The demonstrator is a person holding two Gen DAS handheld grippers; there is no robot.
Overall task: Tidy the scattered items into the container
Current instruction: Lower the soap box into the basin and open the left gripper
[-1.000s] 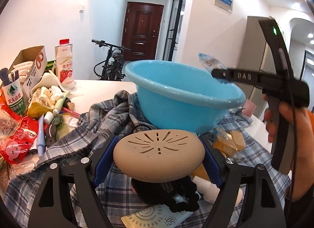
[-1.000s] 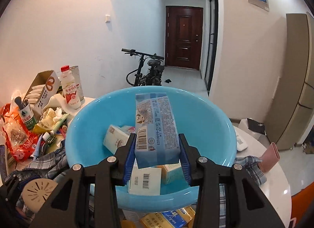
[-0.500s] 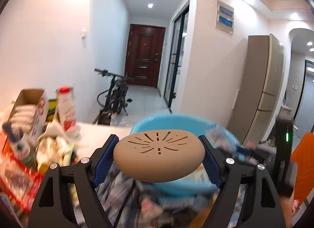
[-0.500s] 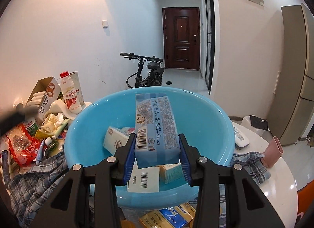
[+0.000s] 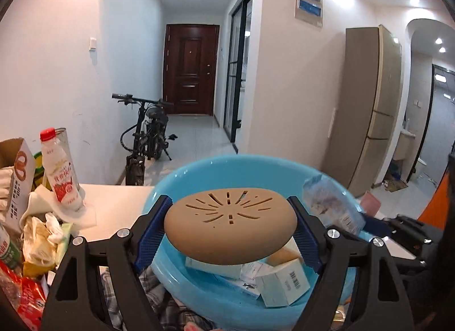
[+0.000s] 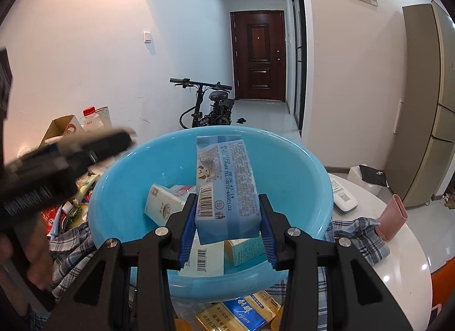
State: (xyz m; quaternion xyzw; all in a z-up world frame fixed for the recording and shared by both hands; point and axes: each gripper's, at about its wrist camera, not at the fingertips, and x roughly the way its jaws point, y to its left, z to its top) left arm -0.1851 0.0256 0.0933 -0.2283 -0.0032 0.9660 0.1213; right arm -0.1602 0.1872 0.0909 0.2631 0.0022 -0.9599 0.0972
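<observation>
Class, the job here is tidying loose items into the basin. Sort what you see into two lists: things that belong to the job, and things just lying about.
Part of the job:
- blue basin
- tan vented disc in left gripper
- blue packet in right gripper
- boxes already in basin

Just lying about:
- bicycle
- door
- tall cabinet

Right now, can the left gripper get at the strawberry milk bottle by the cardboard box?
Probably not yet. The left gripper is already shut on the tan vented disc, held over the blue basin. The bottle stands unobstructed, off to its left.
</observation>
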